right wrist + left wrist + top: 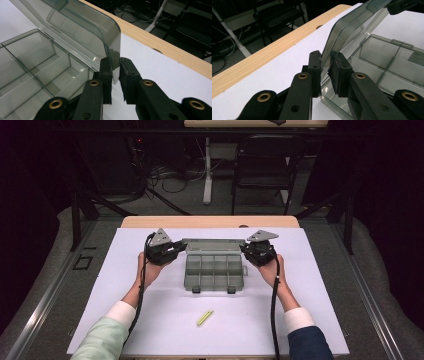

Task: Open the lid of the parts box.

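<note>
While no writing reads | left gripper [325,75] jaws clamp lid [352,32] | right gripper [115,80] jaws clamp lid

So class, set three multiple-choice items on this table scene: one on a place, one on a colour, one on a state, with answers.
1. Where does the marker lie? A inside the box; B on the white mat nearer the person than the box; C on the chair.
2. What colour is the box? A red; B blue; C smoky grey, see-through.
3. How stands the lid? A shut; B raised open; C lying detached.

B: it lies alone on the mat.
C: compartments show through.
B: left tongs and right tongs each pinch a lid edge.
</note>
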A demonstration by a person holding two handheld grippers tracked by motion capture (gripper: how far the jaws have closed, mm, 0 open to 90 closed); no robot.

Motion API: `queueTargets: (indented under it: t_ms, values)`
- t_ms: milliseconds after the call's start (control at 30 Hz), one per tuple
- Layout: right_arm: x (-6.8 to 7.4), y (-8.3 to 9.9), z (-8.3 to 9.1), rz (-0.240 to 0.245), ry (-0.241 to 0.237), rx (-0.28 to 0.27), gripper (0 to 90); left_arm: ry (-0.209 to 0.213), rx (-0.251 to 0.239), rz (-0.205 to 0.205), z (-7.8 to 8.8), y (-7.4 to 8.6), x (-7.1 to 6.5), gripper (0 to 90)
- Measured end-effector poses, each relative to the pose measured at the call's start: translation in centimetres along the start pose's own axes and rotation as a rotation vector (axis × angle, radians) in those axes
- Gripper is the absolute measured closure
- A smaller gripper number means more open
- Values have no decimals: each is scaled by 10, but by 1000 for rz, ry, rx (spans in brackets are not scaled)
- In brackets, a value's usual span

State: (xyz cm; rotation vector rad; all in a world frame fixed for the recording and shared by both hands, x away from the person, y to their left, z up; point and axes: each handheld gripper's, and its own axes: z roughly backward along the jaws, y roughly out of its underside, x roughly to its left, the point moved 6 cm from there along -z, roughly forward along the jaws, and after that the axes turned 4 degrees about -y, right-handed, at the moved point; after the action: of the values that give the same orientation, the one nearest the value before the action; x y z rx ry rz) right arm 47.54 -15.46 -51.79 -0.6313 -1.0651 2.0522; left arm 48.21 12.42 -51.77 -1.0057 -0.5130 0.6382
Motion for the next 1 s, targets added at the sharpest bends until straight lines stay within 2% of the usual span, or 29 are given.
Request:
queueTargets:
  t_ms: [100,300,533,1000]
  values:
    - [-1,-1,-2,-5,9,1,810,3,11,17,-3,0,2,790]
    - [-3,0,-6,-2,16,5,815,-12,18,12,-8,1,5,799]
    - [-5,1,-11,-18,27,10,817,-18,22,26,-13,3,7,804]
    - [-8,6,-20,-32,37,13,820,-33,63,40,-28,14,9,809]
